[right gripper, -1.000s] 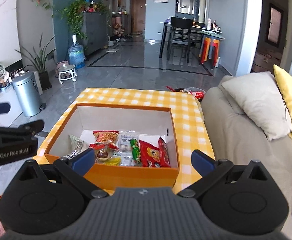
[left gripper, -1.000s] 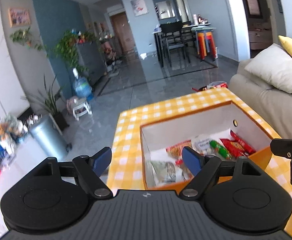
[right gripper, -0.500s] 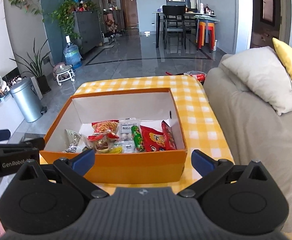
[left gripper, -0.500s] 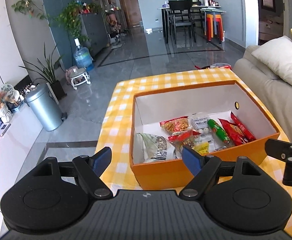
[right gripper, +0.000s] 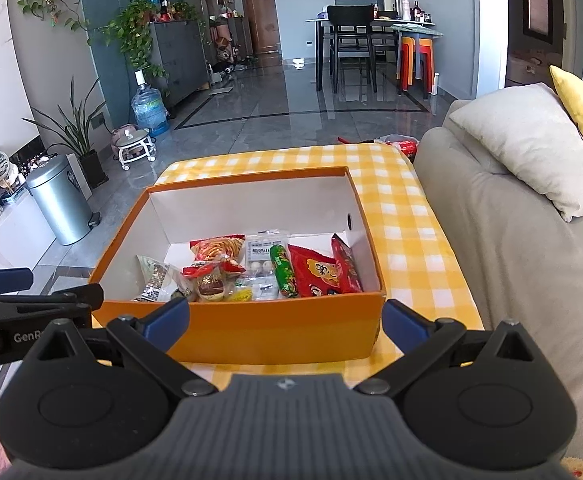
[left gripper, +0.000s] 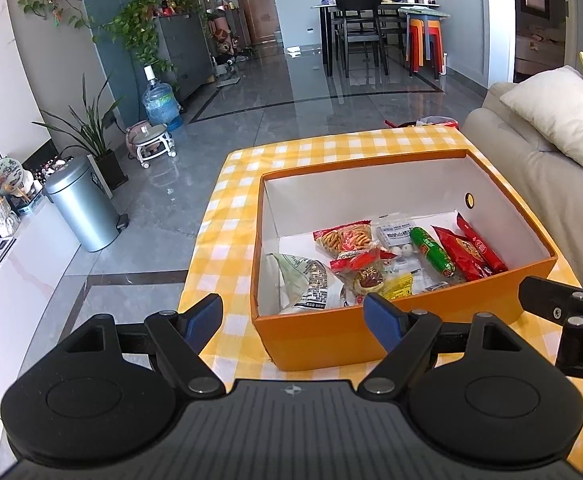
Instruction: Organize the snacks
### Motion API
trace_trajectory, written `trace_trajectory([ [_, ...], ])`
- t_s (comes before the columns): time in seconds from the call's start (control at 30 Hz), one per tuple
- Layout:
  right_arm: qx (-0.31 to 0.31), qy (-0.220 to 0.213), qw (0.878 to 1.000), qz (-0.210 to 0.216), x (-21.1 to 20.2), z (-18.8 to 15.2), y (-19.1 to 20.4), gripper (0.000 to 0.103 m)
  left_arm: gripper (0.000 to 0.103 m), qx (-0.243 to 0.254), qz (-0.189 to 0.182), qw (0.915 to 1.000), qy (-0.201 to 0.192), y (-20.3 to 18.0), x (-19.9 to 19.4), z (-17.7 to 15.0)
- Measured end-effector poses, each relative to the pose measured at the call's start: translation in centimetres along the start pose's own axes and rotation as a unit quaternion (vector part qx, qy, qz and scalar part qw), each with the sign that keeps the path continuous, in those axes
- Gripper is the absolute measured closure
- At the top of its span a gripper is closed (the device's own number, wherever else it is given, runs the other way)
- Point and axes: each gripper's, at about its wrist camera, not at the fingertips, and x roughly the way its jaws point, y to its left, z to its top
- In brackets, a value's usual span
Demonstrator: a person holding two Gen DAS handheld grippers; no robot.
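- On a yellow checked table (right gripper: 411, 216), an orange box (right gripper: 275, 328) holding snacks (right gripper: 251, 268): red packets (right gripper: 319, 272), a green stick (right gripper: 283, 270), a pale bag (left gripper: 307, 284).
- Just before the box's near wall, left gripper (left gripper: 293, 316) and right gripper (right gripper: 285, 318), fingers spread wide, grasping nothing.
- Beside the table, a sofa (right gripper: 511, 240) with cushions; farther off, a bin (left gripper: 81, 208).

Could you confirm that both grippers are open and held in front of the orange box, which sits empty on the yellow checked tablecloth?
Not quite: the orange box isn't empty. The right wrist view shows snack packets lying inside. The rest holds: left gripper and right gripper are open, box on the checked tablecloth.
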Motion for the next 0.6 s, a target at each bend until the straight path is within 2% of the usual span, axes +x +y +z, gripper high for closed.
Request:
trace_trajectory([
  [0.6,-0.006,-0.002,1.0,0.0,-0.43,-0.06,0.5,0.004,0.009,0.002,0.004,1.0,-0.004,0.21,-0.5,0.19],
])
